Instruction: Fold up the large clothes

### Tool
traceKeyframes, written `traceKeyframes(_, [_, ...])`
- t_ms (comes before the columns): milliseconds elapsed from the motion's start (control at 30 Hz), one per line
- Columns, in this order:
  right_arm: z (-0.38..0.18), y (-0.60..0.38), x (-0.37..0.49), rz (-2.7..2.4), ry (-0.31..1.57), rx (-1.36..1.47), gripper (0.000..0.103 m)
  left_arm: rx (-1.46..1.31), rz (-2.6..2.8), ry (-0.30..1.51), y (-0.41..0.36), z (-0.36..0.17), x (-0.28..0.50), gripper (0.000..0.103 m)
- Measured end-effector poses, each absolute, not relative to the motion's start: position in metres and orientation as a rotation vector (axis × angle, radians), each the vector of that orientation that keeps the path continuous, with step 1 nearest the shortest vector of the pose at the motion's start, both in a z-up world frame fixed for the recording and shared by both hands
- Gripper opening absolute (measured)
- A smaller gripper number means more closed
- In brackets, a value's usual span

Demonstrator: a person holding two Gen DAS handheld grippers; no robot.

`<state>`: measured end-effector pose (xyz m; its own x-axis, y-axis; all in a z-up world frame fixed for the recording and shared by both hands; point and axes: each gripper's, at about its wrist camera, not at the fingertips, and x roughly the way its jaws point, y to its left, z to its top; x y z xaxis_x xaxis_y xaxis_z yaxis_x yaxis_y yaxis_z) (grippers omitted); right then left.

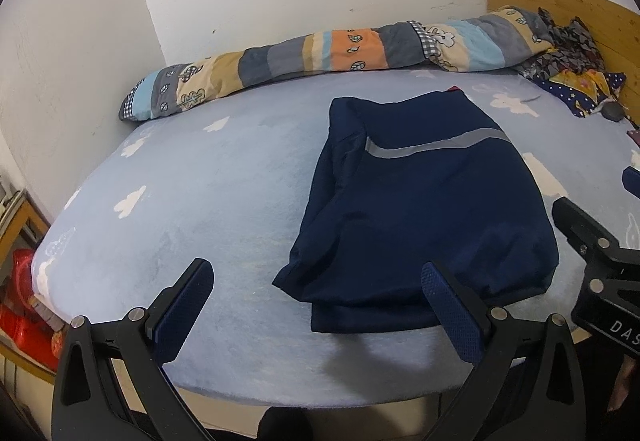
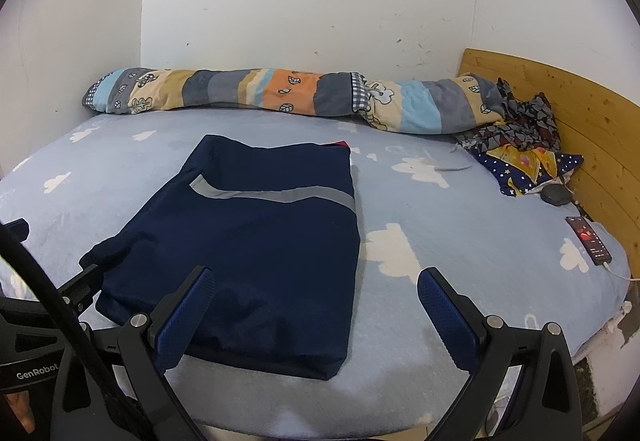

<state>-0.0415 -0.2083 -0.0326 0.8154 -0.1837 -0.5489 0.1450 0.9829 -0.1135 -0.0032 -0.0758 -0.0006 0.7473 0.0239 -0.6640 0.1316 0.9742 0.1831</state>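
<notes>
Now, garment: the navy jacket [image 1: 424, 209] lies folded on the bed [image 1: 200, 177], near its front edge.
Grippers: your left gripper [image 1: 320, 305] and right gripper [image 2: 316, 313] are wide apart, holding nothing.
Advice: take both near corners evenly, then fold away from you.

The bed [image 2: 460, 241] lies bare along its left side and near edge, so a gripper can pass there freely. The folded garment [image 2: 256, 249] takes the middle, reaching almost to the near edge. A rolled quilt [image 2: 280, 91] runs along the far edge against the wall. At the far right corner a heap of cloth [image 2: 524, 145] sits by the headboard [image 2: 592, 129], and a phone [image 2: 588, 239] with its cable lies near the right edge.
</notes>
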Motion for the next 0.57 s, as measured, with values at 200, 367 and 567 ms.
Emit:
traceKeyframes(200, [-0.0326,-0.2106,-0.0431,-0.181,0.592,-0.064,0.103,0.227,-0.058,0.718,-0.0767,0.0003,-0.0056,0.103])
traceKeyframes(367, [-0.0322,-0.2115,-0.0436,-0.180,0.590,-0.064,0.103,0.221,-0.073,0.725,-0.0775,0.0004,-0.0061,0.103])
traceKeyframes(567, [-0.0309,-0.2144,-0.0437,-0.179,0.584,-0.059,0.103,0.214,-0.071,0.671,-0.0767,0.0070,-0.0133,0.103])
